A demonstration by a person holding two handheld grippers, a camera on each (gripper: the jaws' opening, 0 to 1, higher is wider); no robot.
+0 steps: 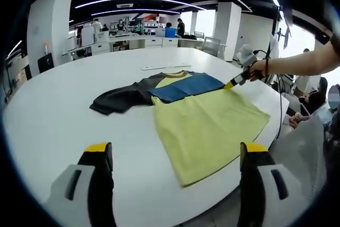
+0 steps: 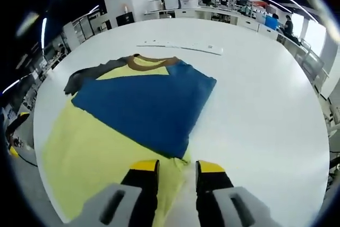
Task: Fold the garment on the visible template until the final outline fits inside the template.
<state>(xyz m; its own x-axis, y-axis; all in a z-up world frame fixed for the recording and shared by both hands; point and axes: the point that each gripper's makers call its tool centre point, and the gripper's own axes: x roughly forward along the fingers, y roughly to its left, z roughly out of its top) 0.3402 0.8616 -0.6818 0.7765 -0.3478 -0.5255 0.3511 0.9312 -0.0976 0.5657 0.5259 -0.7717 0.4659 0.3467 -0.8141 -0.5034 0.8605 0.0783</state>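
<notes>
Two yellow-tipped grippers are working over a white table [image 1: 48,120] where the garment [image 1: 191,115] is lying flat, yellow body with a blue panel folded across its upper part and a dark sleeve [image 1: 119,99] trailing away. Ahead of the left gripper [image 1: 175,155], whose jaws are standing wide apart and empty, the garment is spreading toward the right gripper [image 1: 229,85], held by a person's hand [image 1: 258,69]. In the right gripper view, the right gripper [image 2: 177,169] is pinching the yellow hem edge just below the blue panel [image 2: 146,104]. A pale strip [image 2: 180,47] is lying beyond the collar.
</notes>
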